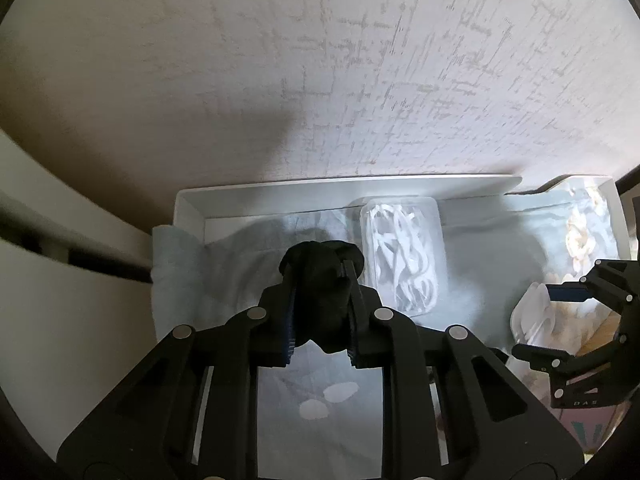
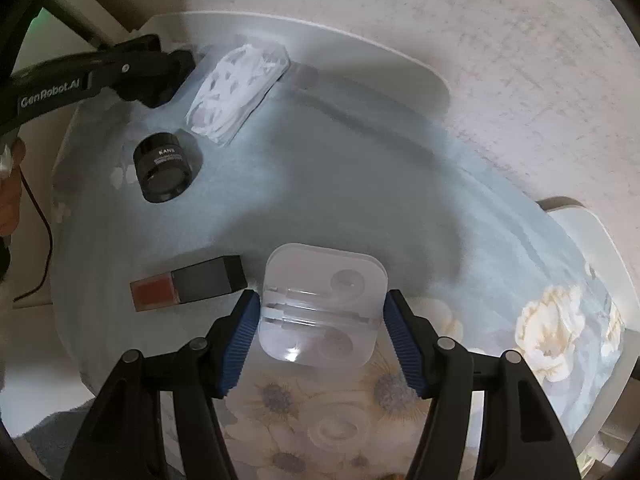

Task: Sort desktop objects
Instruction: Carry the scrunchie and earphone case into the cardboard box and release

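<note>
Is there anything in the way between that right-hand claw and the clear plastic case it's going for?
Nothing visible. The right gripper is open with the clear case already between its fingers, on the floral cloth. The closest thing is the dark lipstick box, which lies just outside the finger on that side, not in the gap.

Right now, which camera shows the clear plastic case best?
The right wrist view: the clear plastic case lies whole between the open right tongs. In the left wrist view it sits at the edge, partly hidden.
</note>
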Demonstrator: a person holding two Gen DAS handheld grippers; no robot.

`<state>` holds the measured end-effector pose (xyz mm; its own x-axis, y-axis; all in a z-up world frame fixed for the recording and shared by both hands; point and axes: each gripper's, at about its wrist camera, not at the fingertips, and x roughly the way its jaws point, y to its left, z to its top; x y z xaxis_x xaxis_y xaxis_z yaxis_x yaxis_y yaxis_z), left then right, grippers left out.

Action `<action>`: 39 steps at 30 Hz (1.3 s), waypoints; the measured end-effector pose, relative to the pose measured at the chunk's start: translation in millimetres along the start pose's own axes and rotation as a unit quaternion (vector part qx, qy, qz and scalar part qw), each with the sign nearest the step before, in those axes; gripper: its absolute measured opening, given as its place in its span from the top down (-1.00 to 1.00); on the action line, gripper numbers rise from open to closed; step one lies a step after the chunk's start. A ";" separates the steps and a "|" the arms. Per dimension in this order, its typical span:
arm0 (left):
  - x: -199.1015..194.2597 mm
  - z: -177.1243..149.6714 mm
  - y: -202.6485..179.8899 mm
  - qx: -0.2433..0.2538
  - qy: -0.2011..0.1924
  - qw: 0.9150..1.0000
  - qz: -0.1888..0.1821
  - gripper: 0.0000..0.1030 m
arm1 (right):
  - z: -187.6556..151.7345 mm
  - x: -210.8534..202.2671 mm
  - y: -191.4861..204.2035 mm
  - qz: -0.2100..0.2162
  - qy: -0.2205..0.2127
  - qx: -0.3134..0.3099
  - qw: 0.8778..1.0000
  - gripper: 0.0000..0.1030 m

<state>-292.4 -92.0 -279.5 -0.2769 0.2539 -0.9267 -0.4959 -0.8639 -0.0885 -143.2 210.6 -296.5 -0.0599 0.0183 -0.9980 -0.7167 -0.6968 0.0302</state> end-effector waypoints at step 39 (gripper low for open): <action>-216.2 -34.0 -260.1 0.244 -0.094 0.962 -0.080 0.68 | -189.0 -165.3 -83.6 -0.025 -0.104 0.080 0.991 -0.16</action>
<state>-75.6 63.0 -68.6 -0.2860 0.4801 -0.8293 -0.8589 -0.5121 -0.0003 57.9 130.3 -144.5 -0.1508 0.2094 -0.9661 -0.8222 -0.5692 0.0050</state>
